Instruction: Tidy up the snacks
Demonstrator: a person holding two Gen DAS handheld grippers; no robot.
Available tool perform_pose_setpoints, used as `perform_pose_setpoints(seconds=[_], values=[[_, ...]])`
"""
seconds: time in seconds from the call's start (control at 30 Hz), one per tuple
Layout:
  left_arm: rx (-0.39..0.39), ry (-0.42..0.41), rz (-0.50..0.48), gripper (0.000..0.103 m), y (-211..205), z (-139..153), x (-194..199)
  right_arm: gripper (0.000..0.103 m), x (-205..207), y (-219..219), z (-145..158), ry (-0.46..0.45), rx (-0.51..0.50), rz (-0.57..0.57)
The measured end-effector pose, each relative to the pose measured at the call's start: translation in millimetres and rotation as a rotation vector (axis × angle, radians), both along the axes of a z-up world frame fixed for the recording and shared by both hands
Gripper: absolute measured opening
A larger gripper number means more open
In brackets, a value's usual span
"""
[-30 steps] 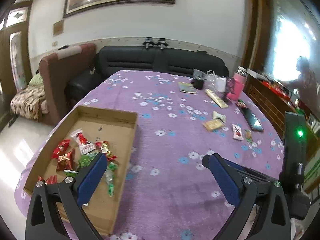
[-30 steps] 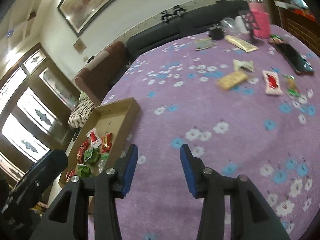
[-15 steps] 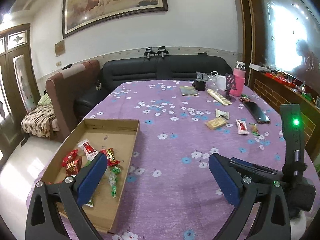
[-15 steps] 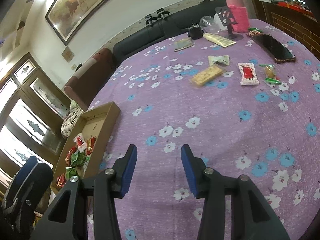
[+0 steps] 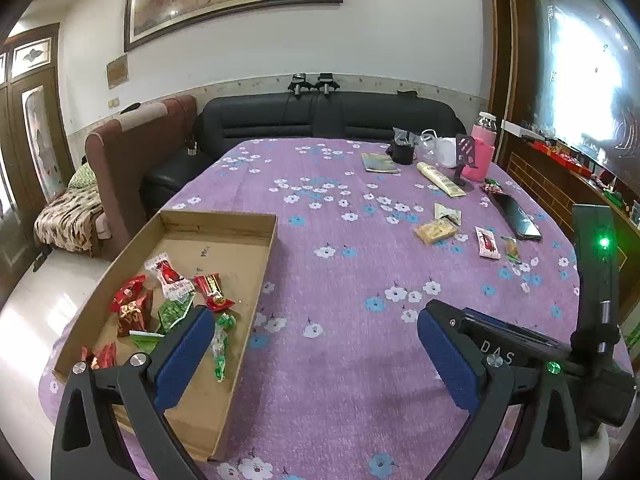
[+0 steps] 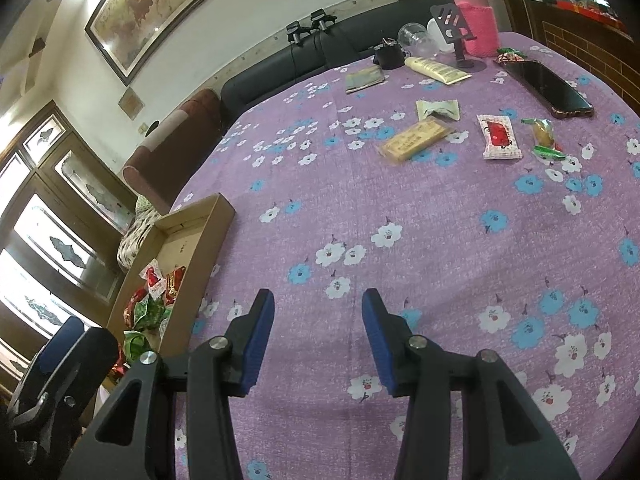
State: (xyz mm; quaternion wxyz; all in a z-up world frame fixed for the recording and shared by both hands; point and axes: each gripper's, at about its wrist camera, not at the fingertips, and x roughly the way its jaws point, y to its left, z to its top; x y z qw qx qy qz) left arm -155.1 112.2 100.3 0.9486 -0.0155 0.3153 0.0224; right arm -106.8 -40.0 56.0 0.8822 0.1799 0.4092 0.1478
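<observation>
A shallow cardboard box lies at the table's left and holds several red and green wrapped snacks; it also shows in the right wrist view. Loose snacks lie far right: a tan bar, a white-and-red packet, a pale green packet, a yellow-green candy. My left gripper is open and empty above the table's near edge, beside the box. My right gripper is open and empty over bare cloth.
A purple flowered cloth covers the table. At the far right stand a black phone, a pink bottle, a phone stand, a tube, a cup and a booklet. Sofas lie behind.
Both grippers have tilted up and drawn back a little, so more of the room and the far table shows. Both stay open and empty. Nothing on the table has moved.
</observation>
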Motion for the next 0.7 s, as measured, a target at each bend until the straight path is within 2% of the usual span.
perform_pose_setpoints(seconds=[0.7], values=[[-0.013, 0.057, -0.023, 0.102, -2.7, -10.1, 7.8, 0.045, 0.6, -1.9, -4.1, 0.012, 0.003, -0.005]])
